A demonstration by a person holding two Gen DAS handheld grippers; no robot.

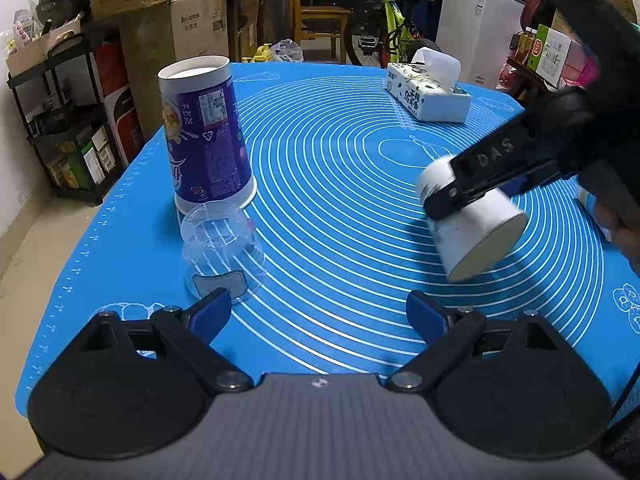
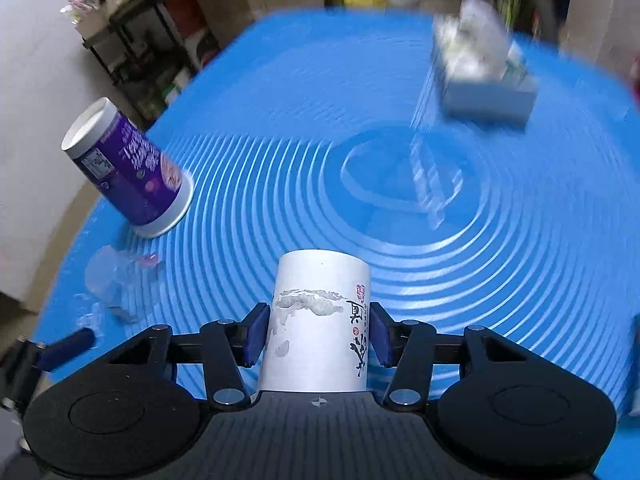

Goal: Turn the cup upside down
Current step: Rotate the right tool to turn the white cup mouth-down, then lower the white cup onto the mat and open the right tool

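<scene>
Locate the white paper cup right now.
The white paper cup is clamped in the right gripper, tilted above the blue mat, right of the purple cup.

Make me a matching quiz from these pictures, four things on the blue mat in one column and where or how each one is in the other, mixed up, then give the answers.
Things:
1. white paper cup
2. purple cup
3. clear plastic cup
4. tissue pack

States:
A. upside down on the mat, see-through, nearest the left hand-held gripper
B. at the far side of the mat
C. tilted, clamped in the right hand-held gripper
D. upside down, tall, behind the clear one

Pairs: 1-C, 2-D, 3-A, 4-B
</scene>
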